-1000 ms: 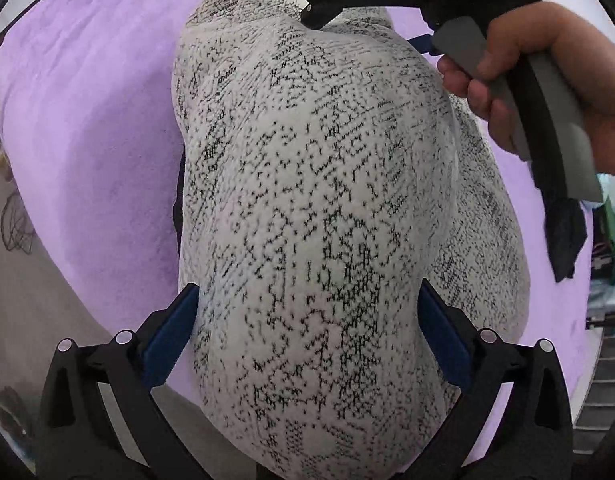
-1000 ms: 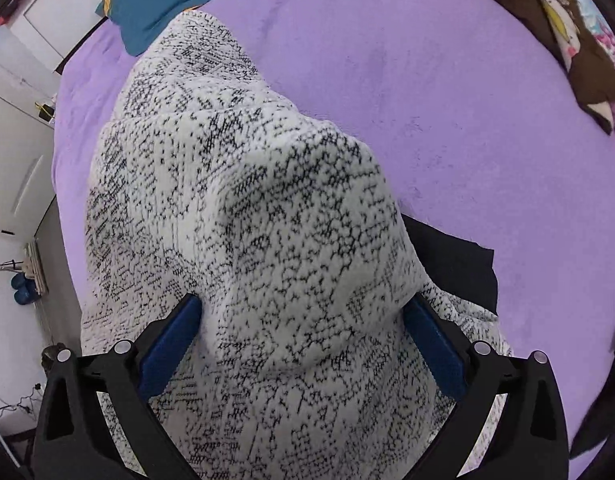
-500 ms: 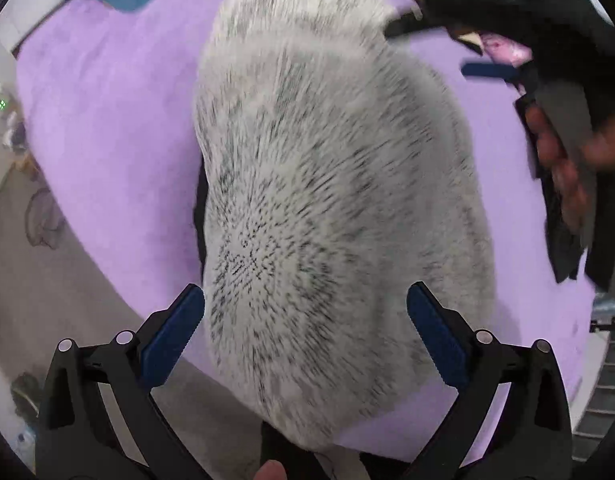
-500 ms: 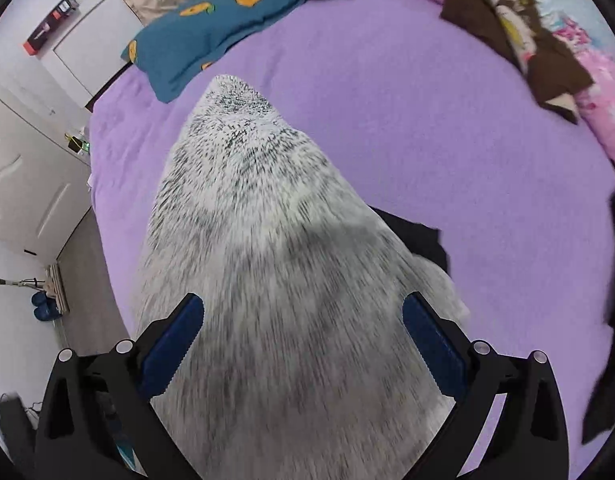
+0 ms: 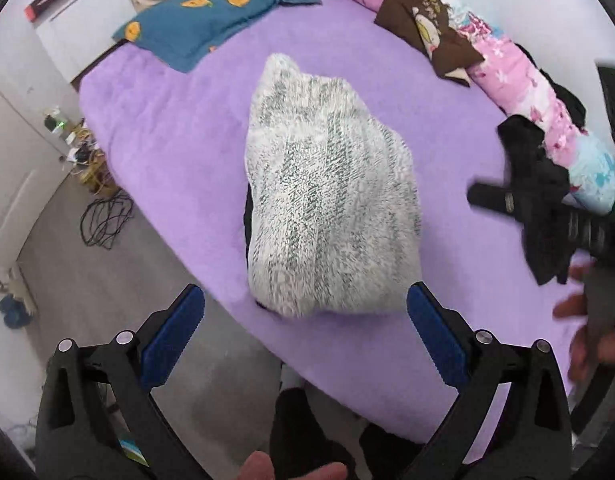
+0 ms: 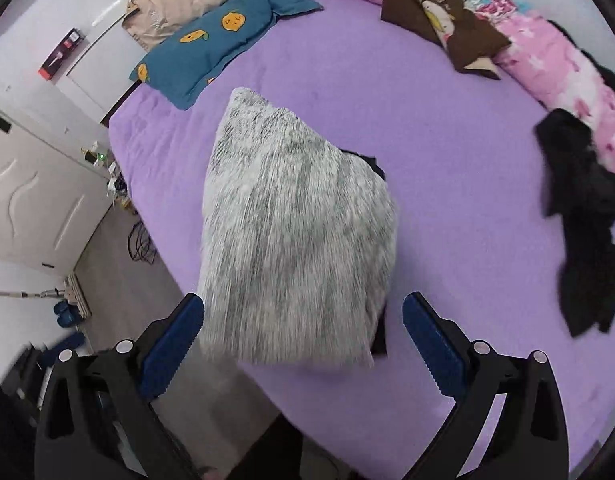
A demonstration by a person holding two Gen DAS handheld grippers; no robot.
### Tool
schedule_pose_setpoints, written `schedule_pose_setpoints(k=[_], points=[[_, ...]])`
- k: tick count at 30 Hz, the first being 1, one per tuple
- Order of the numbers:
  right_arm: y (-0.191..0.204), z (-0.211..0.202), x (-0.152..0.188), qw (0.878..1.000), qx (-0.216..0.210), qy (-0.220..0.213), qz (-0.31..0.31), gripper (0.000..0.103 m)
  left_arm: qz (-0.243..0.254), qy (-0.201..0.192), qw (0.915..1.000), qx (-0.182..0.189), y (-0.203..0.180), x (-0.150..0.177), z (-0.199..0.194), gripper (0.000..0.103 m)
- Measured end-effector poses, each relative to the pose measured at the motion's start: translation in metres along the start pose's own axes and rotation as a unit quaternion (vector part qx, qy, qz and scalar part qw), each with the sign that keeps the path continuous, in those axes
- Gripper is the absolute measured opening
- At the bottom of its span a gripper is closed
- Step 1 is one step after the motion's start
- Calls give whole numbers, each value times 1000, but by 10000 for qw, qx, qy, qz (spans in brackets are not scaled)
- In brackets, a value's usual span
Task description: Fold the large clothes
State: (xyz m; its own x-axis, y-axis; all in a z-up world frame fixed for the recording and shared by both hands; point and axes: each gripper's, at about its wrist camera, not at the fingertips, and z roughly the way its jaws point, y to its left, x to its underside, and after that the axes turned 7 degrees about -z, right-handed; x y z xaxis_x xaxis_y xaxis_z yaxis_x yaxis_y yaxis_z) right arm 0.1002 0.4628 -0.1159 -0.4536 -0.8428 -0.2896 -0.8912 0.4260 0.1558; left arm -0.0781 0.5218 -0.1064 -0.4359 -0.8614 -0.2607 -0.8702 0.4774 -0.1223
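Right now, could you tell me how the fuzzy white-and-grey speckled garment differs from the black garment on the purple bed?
The speckled garment is pale, bulky and folded near the bed's front edge; the black garment is dark, thinner and crumpled by the pink floral bedding. Both lie on the purple bed, untouched.

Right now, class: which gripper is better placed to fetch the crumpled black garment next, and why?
Right, probably. The right gripper is open and empty, and the black garment lies on its side, away from the folded sweater; the left gripper is farther off.
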Motion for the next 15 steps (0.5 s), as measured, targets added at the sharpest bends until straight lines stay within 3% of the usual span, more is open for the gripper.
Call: schedule_pose_setpoints(k=[4,7,12,15], points=[[6,-43,28,9992,215,-172,-289,98,14,-255,9997,38,-8,12,-43,97],[7,-62,44,9986,329,-203,-353,98,-360,-95,9990,232,-6,20,-57,97],[7,-87,66,9986,354,-286,-259,97,-271,-446,9986,-94,-9,35,-73,97],[15,-96,74,9972,403,-326,-534,97,-295,-413,9984,-233,-5,38,-77,97]])
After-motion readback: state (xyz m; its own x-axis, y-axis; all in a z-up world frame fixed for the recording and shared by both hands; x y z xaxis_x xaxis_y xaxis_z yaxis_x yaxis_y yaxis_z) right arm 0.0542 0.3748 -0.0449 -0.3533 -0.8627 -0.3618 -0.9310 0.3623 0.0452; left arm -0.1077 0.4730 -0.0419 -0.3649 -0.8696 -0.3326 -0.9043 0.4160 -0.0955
